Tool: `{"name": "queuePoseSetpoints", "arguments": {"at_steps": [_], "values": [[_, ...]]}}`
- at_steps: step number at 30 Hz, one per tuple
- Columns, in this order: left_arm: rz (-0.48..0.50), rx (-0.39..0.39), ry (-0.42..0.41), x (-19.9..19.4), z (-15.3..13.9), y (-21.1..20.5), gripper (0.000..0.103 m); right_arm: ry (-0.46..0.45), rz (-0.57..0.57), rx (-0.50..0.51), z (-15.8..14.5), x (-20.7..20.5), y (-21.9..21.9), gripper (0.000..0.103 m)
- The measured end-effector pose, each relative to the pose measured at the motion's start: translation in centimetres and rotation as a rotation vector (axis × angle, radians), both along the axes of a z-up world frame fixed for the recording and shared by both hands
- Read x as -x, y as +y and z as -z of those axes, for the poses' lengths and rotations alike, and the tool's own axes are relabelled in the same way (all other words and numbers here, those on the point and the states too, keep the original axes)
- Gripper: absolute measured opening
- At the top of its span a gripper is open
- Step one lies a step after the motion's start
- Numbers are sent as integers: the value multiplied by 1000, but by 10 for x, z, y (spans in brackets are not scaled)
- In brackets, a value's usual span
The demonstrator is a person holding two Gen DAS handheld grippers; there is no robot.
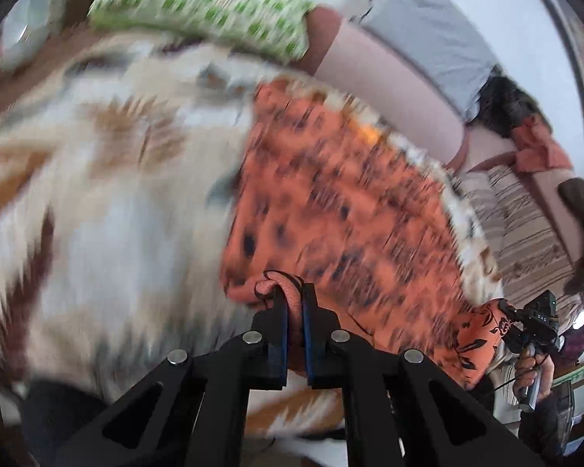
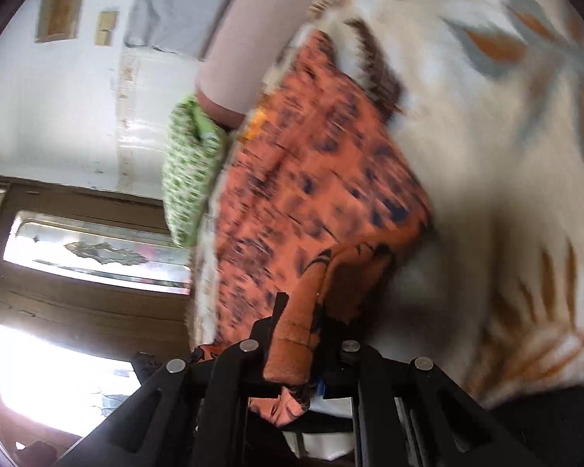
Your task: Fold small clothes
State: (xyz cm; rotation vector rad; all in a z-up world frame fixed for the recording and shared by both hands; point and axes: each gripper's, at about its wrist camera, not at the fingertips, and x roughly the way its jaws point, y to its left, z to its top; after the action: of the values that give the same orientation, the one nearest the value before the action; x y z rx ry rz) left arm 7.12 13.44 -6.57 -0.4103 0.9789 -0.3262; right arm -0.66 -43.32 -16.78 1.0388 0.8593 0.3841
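On the patterned blanket (image 1: 97, 202), an orange printed garment (image 1: 331, 202) lies spread. Left tongs (image 1: 291, 295) clamp its rolled edge; right tongs (image 2: 298, 327) clamp another folded edge. A green pillow (image 1: 214, 4) sits beyond.

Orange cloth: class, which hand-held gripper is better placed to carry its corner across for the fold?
Probably left hand-held gripper: it pinches a thin edge of the orange cloth; right grips a bunch.
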Motion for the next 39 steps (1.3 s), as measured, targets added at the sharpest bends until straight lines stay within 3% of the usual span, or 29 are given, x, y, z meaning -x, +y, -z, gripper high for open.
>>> {"name": "queuePoseSetpoints", "arguments": {"at_steps": [4, 7, 8, 9, 10, 11, 12, 13, 14, 16, 18, 20, 24, 28, 30, 31, 32, 33, 34, 37, 39], "values": [[8, 25, -143, -76, -53, -3, 6, -147, 1, -29, -54, -68, -18, 11], [-34, 14, -224, -147, -73, -10, 7, -240, 48, -28, -90, -141, -36, 11], [-33, -2, -233, -170, -72, -16, 11, -237, 74, -54, -91, -167, -43, 12], [-60, -85, -267, -204, -65, -27, 13, -221, 127, -71, -85, -200, -52, 15], [-81, -142, -284, -226, -56, -34, 25, -216, 150, -47, -81, -213, -57, 20], [-109, -201, -247, -254, -37, -39, 58, -191, 172, 18, -67, -242, -62, 28], [-131, -251, -204, -268, -24, -40, 70, -125, 189, 47, -52, -256, -64, 69], [-176, -320, -129, -280, -4, -40, 69, -40, 224, 72, -37, -262, -65, 91], [-192, -311, -95, -280, 6, -37, 69, 14, 252, 86, -23, -262, -63, 91], [-168, -244, -102, -260, 21, -28, 71, -21, 229, 61, -9, -243, -58, 91], [-154, -279, -129, -234, 24, -21, 71, -20, 194, 193, -10, -216, -46, 91], [-146, -266, -139, -205, 24, -11, 75, -1, 153, 254, -8, -198, -36, 91], [-65, -165, -49, -175, 39, -10, 78, 49, 49, 398, -2, -174, -16, 91], [-33, -160, 39, -185, 68, -28, 78, 49, 8, 418, 13, -190, -17, 91], [-24, -158, 121, -195, 85, -36, 59, 118, -31, 403, 28, -210, -13, 90], [-42, -202, 118, -197, 86, -38, 36, 129, -30, 409, 30, -216, -10, 89], [-26, -193, 125, -199, 85, -40, 14, 127, -46, 425, 30, -220, -6, 86], [-22, -154, 142, -201, 84, -38, 13, 147, -65, 428, 28, -223, -3, 67], [-31, -155, 144, -202, 81, -38, 12, 160, -76, 406, 30, -226, 0, 26], [-32, -171, 148, -205, 73, -41, 11, 186, -86, 404, 27, -230, 6, 24], [-38, -162, 107, -205, 49, -43, 11, 161, -64, 359, 12, -231, 7, 23]]}}
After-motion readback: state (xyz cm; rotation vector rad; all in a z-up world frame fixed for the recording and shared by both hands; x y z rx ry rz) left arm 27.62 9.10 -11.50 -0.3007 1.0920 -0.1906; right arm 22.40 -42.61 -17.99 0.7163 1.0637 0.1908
